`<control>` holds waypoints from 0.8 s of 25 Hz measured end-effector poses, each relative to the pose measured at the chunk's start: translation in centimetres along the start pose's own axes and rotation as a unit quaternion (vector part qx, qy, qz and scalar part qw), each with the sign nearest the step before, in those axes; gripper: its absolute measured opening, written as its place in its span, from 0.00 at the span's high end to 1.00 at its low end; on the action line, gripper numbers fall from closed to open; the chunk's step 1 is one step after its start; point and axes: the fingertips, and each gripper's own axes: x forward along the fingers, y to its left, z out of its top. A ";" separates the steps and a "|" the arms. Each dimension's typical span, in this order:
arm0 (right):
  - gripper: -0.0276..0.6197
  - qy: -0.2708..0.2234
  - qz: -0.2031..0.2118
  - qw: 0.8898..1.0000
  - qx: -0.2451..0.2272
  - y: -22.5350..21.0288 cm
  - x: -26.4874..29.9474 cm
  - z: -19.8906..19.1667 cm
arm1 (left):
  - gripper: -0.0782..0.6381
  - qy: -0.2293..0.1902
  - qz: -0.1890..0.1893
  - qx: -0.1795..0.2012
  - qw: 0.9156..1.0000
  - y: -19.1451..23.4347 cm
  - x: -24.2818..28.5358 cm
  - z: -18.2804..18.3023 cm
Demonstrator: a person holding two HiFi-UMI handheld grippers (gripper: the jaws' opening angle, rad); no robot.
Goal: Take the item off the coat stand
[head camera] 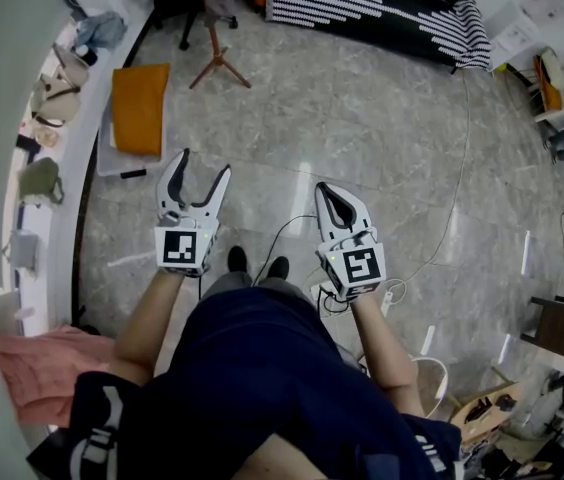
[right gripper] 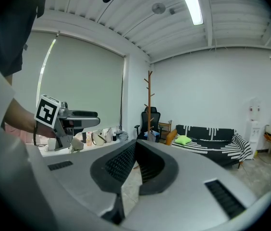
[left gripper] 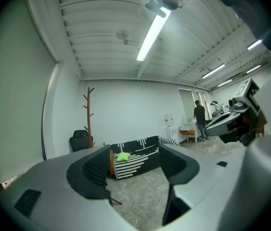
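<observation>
Coat stand (head camera: 218, 60) stands upright across the floor beside a black chair (right gripper: 151, 117), well apart from both grippers and ahead of them. Left gripper (head camera: 205, 163): jaws wide apart, nothing between them. Right gripper (head camera: 327, 190): jaws closed together, empty. The item on the stand is too small to make out.

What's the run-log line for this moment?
left gripper: open, empty | right gripper: shut, empty | coat stand: across the room, untouched | phase: before approach
</observation>
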 end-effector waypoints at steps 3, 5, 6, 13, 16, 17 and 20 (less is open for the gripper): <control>0.93 -0.004 0.006 1.000 0.003 -0.6 -0.6 -0.3 | 0.44 0.002 -0.002 0.010 1.000 -0.7 0.5 0.0; 0.93 -0.005 0.012 1.000 0.004 -1.0 -1.1 -0.6 | 0.43 0.004 0.001 0.009 1.000 -1.2 0.8 0.0; 0.93 -0.007 0.015 1.000 0.005 -1.3 -1.3 -0.7 | 0.42 0.006 0.004 0.006 1.000 -1.4 1.0 -0.1; 0.93 -0.013 0.045 0.999 0.009 -4.0 -2.7 -1.4 | 0.40 0.015 0.026 -0.006 1.000 -2.9 3.6 1.5; 0.93 -0.011 0.057 0.998 0.005 -4.6 -2.6 -1.7 | 0.40 0.013 0.032 0.007 0.999 -2.7 4.2 1.1; 0.93 -0.009 0.059 0.998 0.003 -4.8 -2.3 -1.8 | 0.40 0.014 0.034 0.006 0.999 -2.5 4.5 0.5; 0.93 -0.007 0.060 0.998 0.005 -5.3 -1.1 -1.9 | 0.40 0.019 0.037 0.003 0.999 -1.6 5.8 -0.1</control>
